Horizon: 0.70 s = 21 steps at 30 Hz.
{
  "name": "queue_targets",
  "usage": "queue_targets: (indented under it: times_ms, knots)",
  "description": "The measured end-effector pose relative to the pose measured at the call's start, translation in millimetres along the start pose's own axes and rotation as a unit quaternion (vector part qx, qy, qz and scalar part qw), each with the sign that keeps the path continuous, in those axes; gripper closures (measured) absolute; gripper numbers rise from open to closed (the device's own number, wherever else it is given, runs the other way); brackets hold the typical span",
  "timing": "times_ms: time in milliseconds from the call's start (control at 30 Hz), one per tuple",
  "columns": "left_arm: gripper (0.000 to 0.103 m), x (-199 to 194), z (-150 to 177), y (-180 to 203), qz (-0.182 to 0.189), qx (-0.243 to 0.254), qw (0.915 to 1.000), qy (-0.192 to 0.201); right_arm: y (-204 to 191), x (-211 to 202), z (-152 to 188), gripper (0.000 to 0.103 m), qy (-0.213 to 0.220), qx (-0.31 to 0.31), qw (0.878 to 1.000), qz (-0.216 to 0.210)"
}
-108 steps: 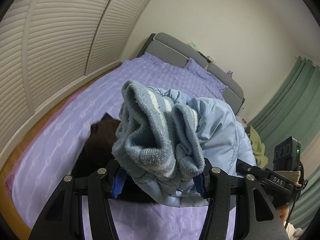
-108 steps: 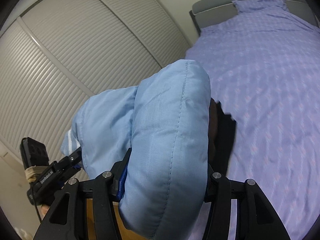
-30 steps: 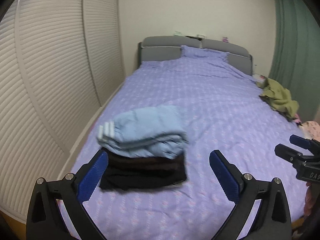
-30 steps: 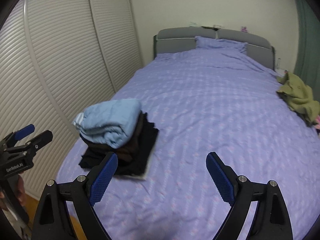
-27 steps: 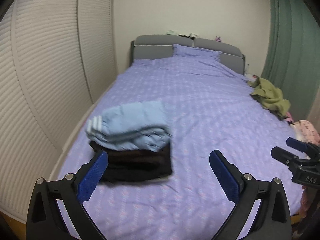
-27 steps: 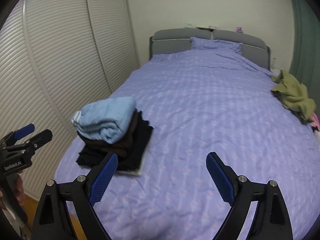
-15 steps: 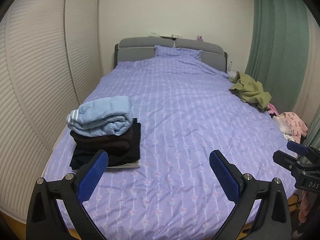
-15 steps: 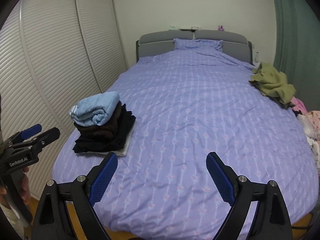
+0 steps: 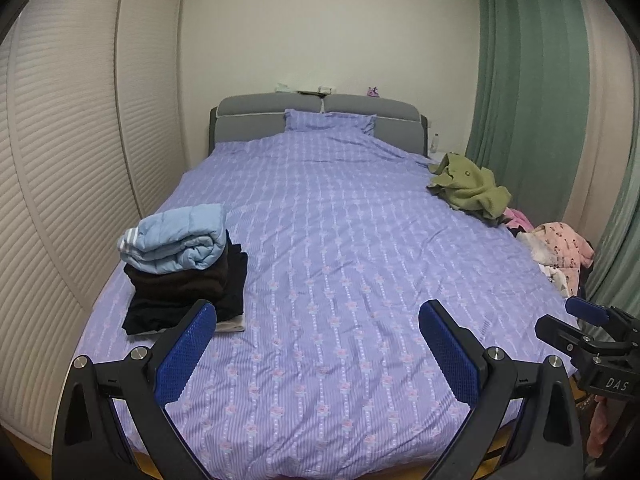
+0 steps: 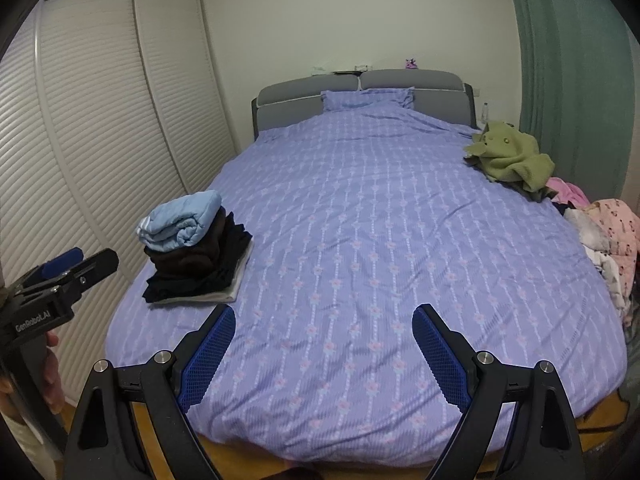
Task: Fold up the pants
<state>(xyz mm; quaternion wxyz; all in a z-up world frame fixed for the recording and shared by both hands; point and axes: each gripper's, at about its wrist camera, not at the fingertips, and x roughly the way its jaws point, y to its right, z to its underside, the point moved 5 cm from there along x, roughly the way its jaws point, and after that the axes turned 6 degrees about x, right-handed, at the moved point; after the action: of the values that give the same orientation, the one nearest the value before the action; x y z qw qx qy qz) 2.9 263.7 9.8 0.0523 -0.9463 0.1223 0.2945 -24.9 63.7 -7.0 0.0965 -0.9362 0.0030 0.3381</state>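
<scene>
Folded light blue pants [image 9: 176, 236] lie on top of a stack of dark folded clothes [image 9: 188, 292] at the left side of the bed; the stack also shows in the right wrist view [image 10: 192, 256]. My left gripper [image 9: 316, 348] is open and empty, held back above the foot of the bed. My right gripper [image 10: 322, 344] is open and empty too, also above the foot of the bed. Each gripper shows at the edge of the other's view, the right gripper [image 9: 592, 332] and the left gripper [image 10: 68, 272].
The bed [image 9: 340, 240] has a purple patterned cover and a grey headboard [image 9: 316, 118]. An olive green garment [image 9: 468, 188] and a heap of pink and white clothes [image 9: 560, 248] lie at the right edge. Slatted wardrobe doors [image 9: 60, 180] stand left, green curtains [image 9: 532, 100] right.
Both grippers let go of the blue pants, which now rest on the dark stack. Both grippers opened and pulled back toward the foot of the bed, turning right.
</scene>
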Motion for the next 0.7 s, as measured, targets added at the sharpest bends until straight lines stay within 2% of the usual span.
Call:
queue_targets:
  times_ms: [700]
  knots:
    - [0.0,-35.0,7.1,22.5,0.0,0.01,0.9998,0.015,10.9,-36.4,12.7,0.012,0.023,0.005,1.0,0.002]
